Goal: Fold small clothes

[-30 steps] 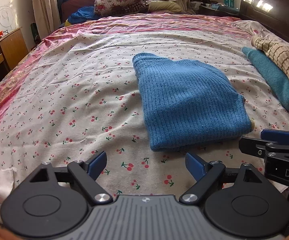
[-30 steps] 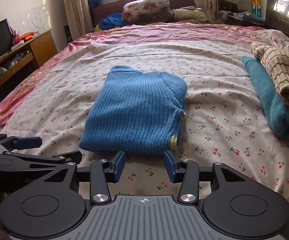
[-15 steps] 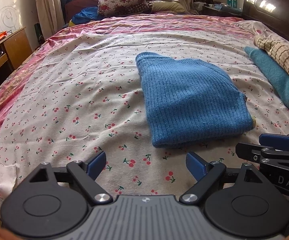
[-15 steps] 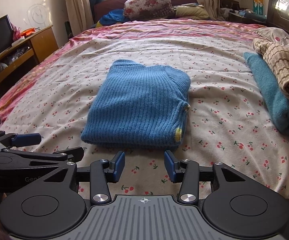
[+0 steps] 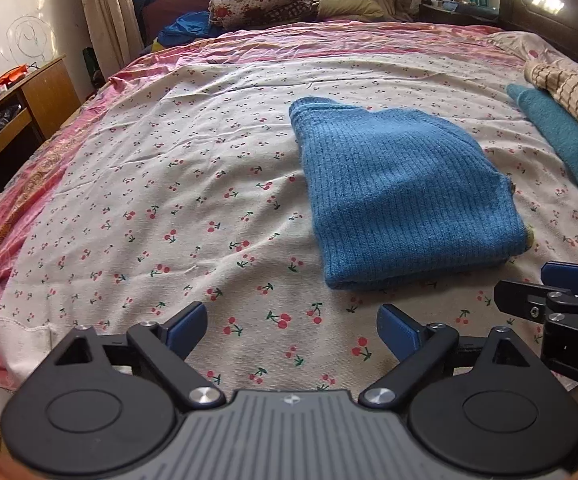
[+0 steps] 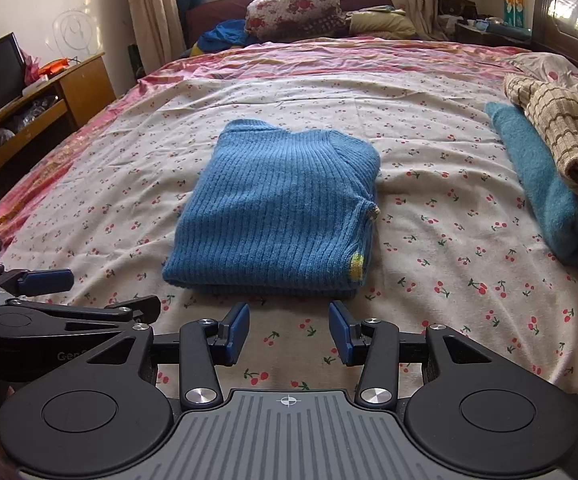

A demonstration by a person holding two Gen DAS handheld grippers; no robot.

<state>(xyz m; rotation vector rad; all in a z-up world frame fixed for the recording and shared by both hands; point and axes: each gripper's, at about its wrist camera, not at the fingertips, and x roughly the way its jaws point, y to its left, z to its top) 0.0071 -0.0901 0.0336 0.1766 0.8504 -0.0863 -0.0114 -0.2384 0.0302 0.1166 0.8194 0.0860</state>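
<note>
A blue ribbed knit sweater (image 5: 401,196) (image 6: 277,208) lies folded into a rectangle on the cherry-print bed sheet (image 5: 169,200) (image 6: 449,208). My left gripper (image 5: 292,330) hovers over bare sheet, short of the sweater's near left corner; its jaws are opening wide with nothing between them. My right gripper (image 6: 288,330) sits just short of the sweater's near edge, half open and empty. Each gripper shows at the edge of the other's view: the right one (image 5: 561,292), the left one (image 6: 45,282).
A teal garment (image 6: 545,192) under a beige checked one (image 6: 561,124) lies at the right of the bed. Pillows and bedding (image 6: 293,8) are piled at the far end. A wooden desk (image 6: 49,92) stands left, a dark headboard (image 6: 569,12) right.
The left view has tipped slightly downward, so the sweater sits a little higher in it. The left jaws stand a bit wider. The right gripper and the sweater have not moved.
</note>
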